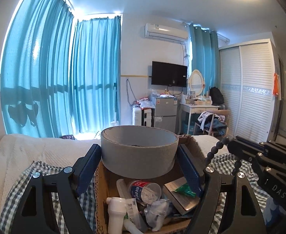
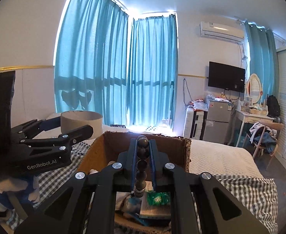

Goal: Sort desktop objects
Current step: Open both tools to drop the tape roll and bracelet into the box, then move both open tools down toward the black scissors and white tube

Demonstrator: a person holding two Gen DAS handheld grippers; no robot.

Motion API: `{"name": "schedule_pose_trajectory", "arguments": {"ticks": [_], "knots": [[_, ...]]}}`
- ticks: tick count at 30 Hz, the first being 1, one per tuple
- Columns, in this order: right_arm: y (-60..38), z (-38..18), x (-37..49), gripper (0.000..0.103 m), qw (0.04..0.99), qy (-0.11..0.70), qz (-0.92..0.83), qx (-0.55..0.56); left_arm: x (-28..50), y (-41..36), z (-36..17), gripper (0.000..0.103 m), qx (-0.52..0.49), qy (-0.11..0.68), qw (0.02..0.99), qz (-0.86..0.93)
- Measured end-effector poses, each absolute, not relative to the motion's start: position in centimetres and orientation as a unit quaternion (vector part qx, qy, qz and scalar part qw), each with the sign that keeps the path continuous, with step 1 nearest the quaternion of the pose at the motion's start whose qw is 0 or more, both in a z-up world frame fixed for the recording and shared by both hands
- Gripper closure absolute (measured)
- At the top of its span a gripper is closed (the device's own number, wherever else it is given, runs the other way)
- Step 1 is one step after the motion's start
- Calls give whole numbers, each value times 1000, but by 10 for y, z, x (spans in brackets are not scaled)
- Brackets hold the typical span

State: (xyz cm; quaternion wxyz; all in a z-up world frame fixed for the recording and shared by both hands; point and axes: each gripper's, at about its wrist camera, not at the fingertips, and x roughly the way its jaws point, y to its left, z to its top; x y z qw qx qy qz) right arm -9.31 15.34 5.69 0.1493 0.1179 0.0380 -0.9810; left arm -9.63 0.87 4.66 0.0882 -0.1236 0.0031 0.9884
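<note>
The left tool point(image 1: 139, 157) clamps a grey tape roll point(image 1: 139, 152) over the cardboard box's point(image 2: 143, 142) far end. To its right, the right tool point(image 2: 143, 148) grips a black beaded rod point(image 2: 142, 167) above the box.

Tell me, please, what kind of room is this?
Most likely a bedroom in a home: a bed with a white cover, a dressing table with an oval mirror, and a louvred wardrobe.
</note>
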Motion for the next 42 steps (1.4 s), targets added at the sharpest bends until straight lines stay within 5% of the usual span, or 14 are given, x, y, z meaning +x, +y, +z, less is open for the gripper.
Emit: {"name": "schedule_pose_trajectory", "arguments": {"ticks": [17,21,25,30,42], "knots": [[148,-22,-174,92,139,53,-963,225,-189,18,-43,22,-249,19,69,966],[154,-22,-166,52,131,39,-966,221,-187,11,-44,16,-262,-5,60,963],[156,-6,-155,51,125,32,-970,208,-171,3,-22,6,-238,-28,53,969],[156,27,-128,37,124,22,-976,177,-147,-6,11,1,-207,-39,50,976],[159,62,-58,6,129,21,-981,145,-80,-21,62,0,-171,-42,34,984]]}}
